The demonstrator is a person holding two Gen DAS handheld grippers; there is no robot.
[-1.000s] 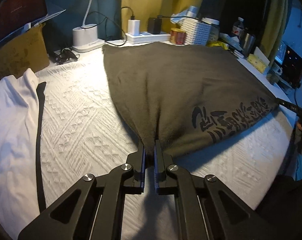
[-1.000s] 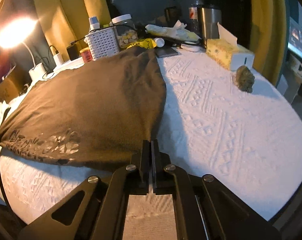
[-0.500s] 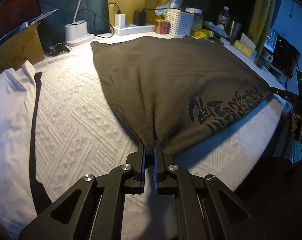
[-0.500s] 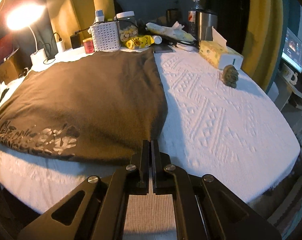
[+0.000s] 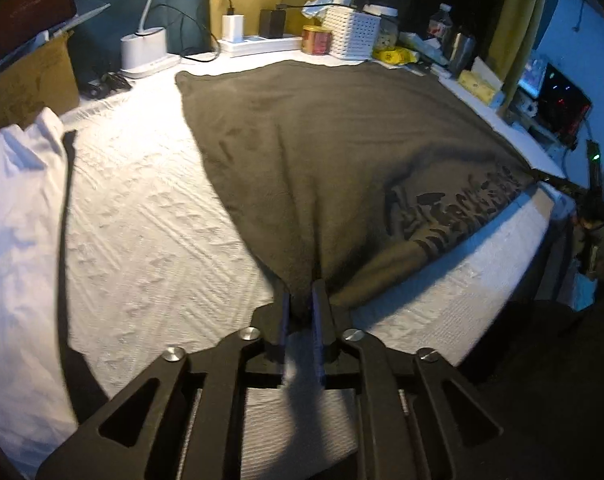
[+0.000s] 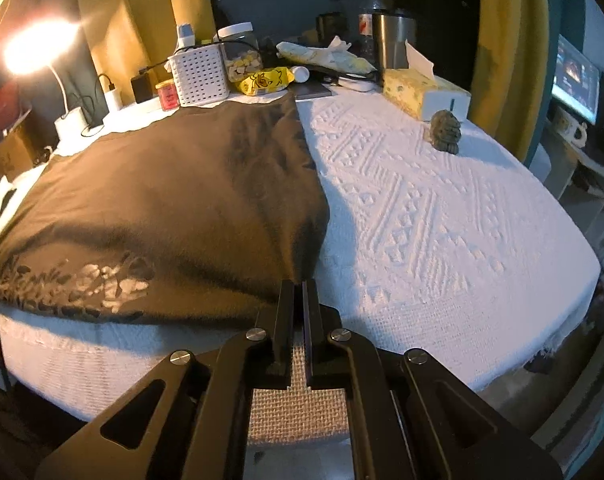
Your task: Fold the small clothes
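A dark olive T-shirt (image 5: 341, 168) lies spread flat over the white textured tablecloth (image 5: 150, 232), its black printed lettering (image 5: 453, 208) running along the near edge of the table. The left gripper (image 5: 300, 300) sits at the shirt's near corner; its jaws have just been opening, and a narrow gap now shows between them with the corner of cloth bunched in that gap, the pads looking slack against it rather than pinching. To the left of those jaws, well apart, a white garment (image 5: 18, 216) with a dark strip along its edge lies crumpled on the cloth.

At the shirt's other near corner the right gripper (image 6: 300, 292) has its jaws squeezed tight together, the tip of the fabric pinched between the pads and pulled into creases that fan away ahead of them. To the right of those jaws the tablecloth is bare as far as a small dark figurine (image 6: 445, 132) beside a tissue box (image 6: 421, 94). Far ahead of both grippers, past the shirt's far hem, stand a white perforated basket (image 6: 200, 76), a lit desk lamp (image 6: 38, 48) and a steel tumbler (image 6: 393, 40)
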